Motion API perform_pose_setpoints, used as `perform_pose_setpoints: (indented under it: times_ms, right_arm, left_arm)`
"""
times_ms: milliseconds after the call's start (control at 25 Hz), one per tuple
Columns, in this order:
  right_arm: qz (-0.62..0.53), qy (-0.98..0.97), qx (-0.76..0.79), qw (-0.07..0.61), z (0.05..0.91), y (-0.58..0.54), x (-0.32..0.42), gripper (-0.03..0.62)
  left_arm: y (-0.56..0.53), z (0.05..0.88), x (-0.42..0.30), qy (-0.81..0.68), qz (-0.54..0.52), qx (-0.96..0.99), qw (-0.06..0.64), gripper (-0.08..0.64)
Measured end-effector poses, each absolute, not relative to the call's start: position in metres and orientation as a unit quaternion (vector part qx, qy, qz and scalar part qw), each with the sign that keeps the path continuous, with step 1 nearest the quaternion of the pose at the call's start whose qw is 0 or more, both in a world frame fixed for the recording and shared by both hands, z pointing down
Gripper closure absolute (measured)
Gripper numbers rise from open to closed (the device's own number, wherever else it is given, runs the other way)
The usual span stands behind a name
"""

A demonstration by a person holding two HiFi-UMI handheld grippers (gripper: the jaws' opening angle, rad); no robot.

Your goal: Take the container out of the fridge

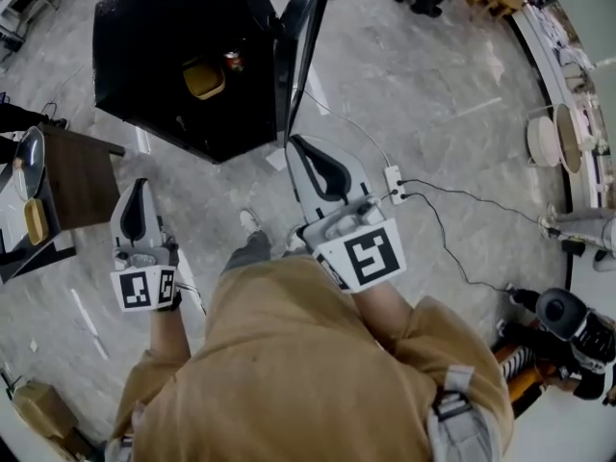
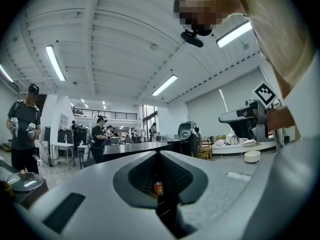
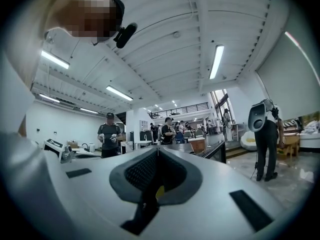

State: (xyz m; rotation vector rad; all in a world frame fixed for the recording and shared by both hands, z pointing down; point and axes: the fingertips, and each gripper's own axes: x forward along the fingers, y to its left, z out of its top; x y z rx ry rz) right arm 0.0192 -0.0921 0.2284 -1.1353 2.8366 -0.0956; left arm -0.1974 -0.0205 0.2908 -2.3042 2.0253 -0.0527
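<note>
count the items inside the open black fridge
2: a yellow container at the middle, a small red can just right of it. The dark interior may hide more.

Fridge (image 1: 168,22): black casing, matt and finely speckled; its open door (image 1: 306,37): smooth, glossy black; container (image 1: 204,78) inside: yellow, plastic-looking, dull sheen; floor (image 1: 443,94): pale veined stone, polished and reflective; left gripper (image 1: 139,185) and right gripper (image 1: 295,143): smooth matt grey plastic shells; inner pads (image 3: 138,172): black, finely ribbed; person's top (image 1: 308,373): tan cloth, matt, softly creased; side table (image 1: 82,176), far left: dark brown, wood-like, matt.
</note>
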Motion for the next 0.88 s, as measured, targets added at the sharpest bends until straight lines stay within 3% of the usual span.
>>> perform_pose_setpoints:
  times_ms: [880]
  right_arm:
    - [-0.040, 0.923, -0.382, 0.017, 0.244, -0.134, 0.003, 0.589]
  left_arm:
    - [-0.137, 0.359, -0.170, 0.560, -0.138, -0.815, 0.058, 0.494]
